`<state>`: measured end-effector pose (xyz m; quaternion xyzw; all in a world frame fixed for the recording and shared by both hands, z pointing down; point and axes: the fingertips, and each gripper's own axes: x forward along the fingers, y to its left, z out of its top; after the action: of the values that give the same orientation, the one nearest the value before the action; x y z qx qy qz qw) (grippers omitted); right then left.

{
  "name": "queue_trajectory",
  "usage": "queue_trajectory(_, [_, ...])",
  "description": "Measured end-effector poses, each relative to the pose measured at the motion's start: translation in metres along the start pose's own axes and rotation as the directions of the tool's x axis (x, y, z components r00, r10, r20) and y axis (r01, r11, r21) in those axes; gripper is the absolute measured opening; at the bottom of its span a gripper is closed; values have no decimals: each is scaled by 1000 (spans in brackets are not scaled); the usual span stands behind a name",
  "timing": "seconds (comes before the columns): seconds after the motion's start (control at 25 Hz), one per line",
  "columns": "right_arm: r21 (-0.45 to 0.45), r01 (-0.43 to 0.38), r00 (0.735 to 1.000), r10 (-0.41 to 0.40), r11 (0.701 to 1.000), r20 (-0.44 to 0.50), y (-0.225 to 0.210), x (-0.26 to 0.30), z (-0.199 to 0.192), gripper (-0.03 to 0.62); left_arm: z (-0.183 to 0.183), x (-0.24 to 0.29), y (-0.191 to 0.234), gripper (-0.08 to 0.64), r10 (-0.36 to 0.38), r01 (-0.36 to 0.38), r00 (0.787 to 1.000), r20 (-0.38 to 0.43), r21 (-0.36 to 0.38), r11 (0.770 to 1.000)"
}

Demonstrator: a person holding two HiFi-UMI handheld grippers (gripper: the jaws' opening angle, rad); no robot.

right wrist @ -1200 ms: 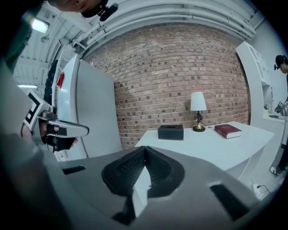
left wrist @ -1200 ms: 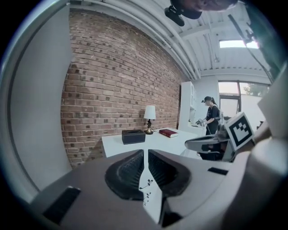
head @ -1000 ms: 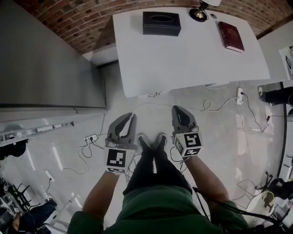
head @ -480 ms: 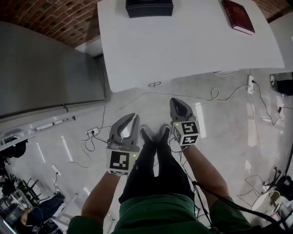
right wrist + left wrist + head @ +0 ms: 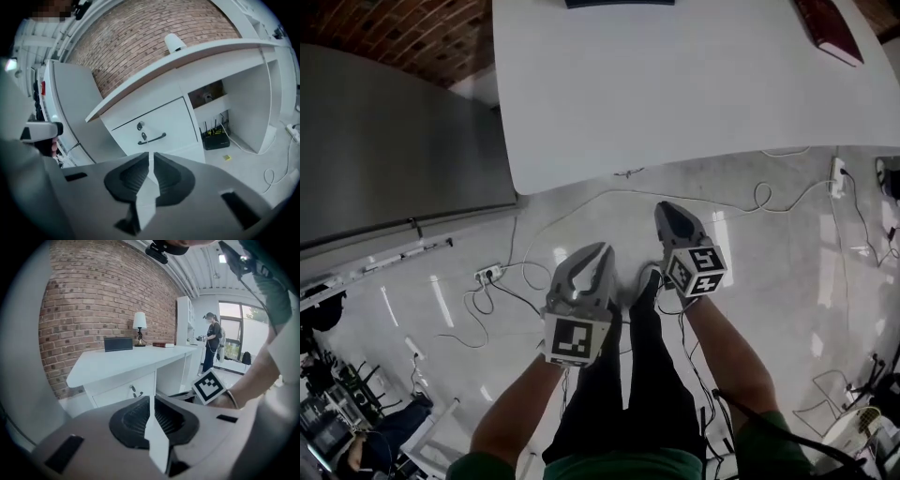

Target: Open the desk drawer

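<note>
Right gripper view: one drawer [image 5: 171, 117] with one handle [image 5: 152, 138]; right gripper [image 5: 150, 157] jaws opening, empty; left gripper [image 5: 151, 399] jaws together.

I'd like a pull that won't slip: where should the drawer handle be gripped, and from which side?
Grip the dark bar handle at its middle, coming straight at the drawer front. It bows off that front, likely leaving jaw room behind.

The drawer [image 5: 159, 126] sits under the surface's [image 5: 675, 94] left end, a tall cabinet [image 5: 394, 159] further left, a book [image 5: 830, 28] on the surface far right, possibly a router [image 5: 214, 139] in the bay right of the drawer.
</note>
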<state>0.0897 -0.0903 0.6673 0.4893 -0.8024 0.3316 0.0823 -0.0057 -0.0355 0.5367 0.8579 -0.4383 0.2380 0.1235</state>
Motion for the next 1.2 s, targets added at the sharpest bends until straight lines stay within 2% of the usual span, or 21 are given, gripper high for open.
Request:
queue_trajectory(0.12, [136, -28, 999, 23, 990, 41, -11, 18, -15, 44, -25, 9, -4, 26, -31, 31, 1000, -2, 13, 999])
queue_trajectory(0.28, [287, -56, 997, 38, 956, 69, -25, 41, -39, 71, -64, 21, -3, 26, -56, 57, 997, -45, 27, 998])
queue_trajectory(0.44, [338, -43, 998, 25, 940, 57, -38, 58, -61, 67, -92, 31, -1, 26, -78, 81, 994, -80, 35, 996])
queue_trajectory(0.56, [389, -25, 999, 8, 921, 45, -52, 72, -79, 67, -104, 32, 1, 26, -85, 87, 994, -74, 22, 996])
queue_trajectory(0.84, [494, -42, 998, 17, 869, 54, -60, 109, -102, 84, -139, 38, 29, 26, -40, 38, 997, -65, -44, 998])
queue_trajectory(1.0, [571, -85, 995, 35, 817, 98, -73, 133, -108, 86, -149, 53, 40, 38, -37, 37, 998, -42, -18, 999])
queue_trajectory(1.2, [600, -125, 989, 51, 790, 138, -91, 163, -114, 98, -154, 69, 49, 40, -10, 9, 1000, 19, 19, 1000])
